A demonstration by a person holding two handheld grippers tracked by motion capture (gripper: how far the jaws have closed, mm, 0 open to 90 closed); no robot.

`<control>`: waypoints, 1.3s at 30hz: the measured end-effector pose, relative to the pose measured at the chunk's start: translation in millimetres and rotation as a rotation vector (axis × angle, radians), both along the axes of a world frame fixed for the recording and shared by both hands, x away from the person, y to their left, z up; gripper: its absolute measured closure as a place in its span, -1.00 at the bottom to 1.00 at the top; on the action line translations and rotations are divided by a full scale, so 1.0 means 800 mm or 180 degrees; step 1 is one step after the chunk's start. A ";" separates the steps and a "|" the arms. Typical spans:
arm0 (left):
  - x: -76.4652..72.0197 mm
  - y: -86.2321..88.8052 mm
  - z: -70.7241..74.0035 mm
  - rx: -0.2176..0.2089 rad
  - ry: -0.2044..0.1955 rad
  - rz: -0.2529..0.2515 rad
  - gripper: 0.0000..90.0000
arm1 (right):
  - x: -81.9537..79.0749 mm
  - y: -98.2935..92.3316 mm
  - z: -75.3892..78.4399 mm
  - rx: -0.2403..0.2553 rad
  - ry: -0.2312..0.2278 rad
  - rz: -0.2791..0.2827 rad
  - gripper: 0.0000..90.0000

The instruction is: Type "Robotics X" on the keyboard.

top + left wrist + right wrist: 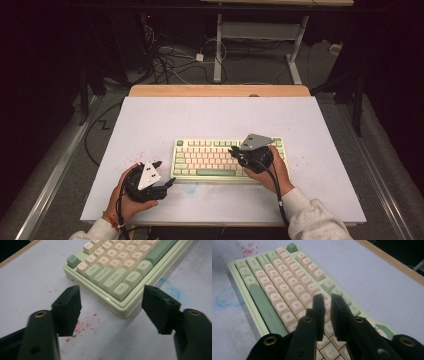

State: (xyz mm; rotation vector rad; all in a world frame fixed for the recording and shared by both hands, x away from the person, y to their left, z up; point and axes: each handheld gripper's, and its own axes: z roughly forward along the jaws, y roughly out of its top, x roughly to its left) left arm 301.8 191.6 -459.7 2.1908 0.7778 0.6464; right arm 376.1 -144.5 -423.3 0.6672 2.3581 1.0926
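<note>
A pale green keyboard (210, 157) with cream keys lies on the white table top (200, 115), near its front middle. My left gripper (166, 173) is held low just off the keyboard's front left corner, open. In the left gripper view its jaws (112, 297) stand wide apart, framing the corner by the Ctrl key of the keyboard (120, 267), with nothing between them. My right gripper (233, 150) hovers over the right half of the keys. In the right gripper view its jaws (326, 298) are almost together above the keyboard (284, 290), holding nothing.
Red specks (134, 159) dot the table left of the keyboard, and a blue smudge (190, 187) marks the surface in front of it. A wooden strip (220, 90) borders the far edge. Cables (165, 62) and a desk frame stand on the floor beyond.
</note>
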 end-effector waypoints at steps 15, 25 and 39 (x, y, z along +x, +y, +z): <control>0.023 -0.025 0.024 -0.0115 0.0327 -0.0170 0.79 | -0.036 -0.030 0.017 0.0226 -0.0380 -0.0235 -0.45; 0.042 -0.075 0.038 0.0033 0.0400 -0.0532 0.94 | -0.063 -0.055 0.011 0.0156 -0.0477 -0.0316 -0.46; 0.073 -0.142 0.040 0.0192 0.0505 -0.0811 0.94 | -0.095 -0.101 0.001 0.0136 -0.0446 -0.0515 -0.45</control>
